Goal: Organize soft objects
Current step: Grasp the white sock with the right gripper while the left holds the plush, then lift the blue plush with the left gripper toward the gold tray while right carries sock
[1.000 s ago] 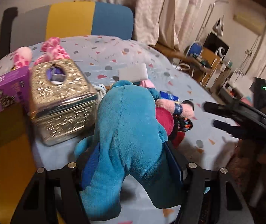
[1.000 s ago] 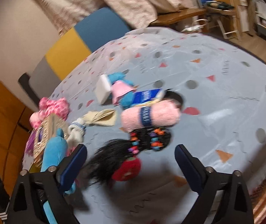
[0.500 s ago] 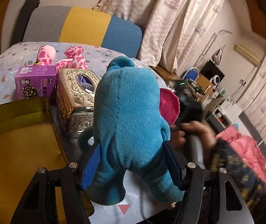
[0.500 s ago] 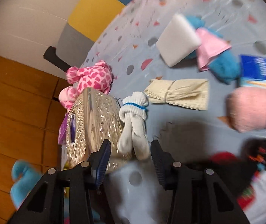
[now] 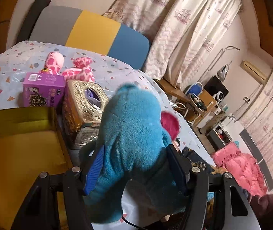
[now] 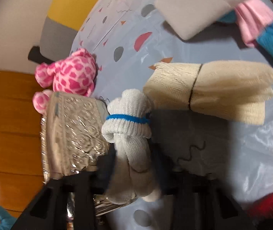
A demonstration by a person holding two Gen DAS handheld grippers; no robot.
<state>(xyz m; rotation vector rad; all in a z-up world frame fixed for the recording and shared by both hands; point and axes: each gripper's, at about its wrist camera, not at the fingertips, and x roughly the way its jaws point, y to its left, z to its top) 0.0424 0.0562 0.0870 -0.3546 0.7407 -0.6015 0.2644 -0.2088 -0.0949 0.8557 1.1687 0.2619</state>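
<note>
1. Left tool (image 5: 134,170): clamped on blue plush toy (image 5: 132,134), lifted beside the yellow box (image 5: 19,115); soft, light, compresses.
2. Right tool (image 6: 134,164): jaws just closing onto white sock bundle (image 6: 130,122) on the desk (image 6: 222,153); grip its thick middle.

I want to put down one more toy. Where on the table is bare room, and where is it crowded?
Bare cloth lies behind the pink spotted plush, toward the striped chair, and left of the purple box. The yellow tray looks empty. It is crowded around the gold tissue box, the white sock bundle and the cream roll.
</note>
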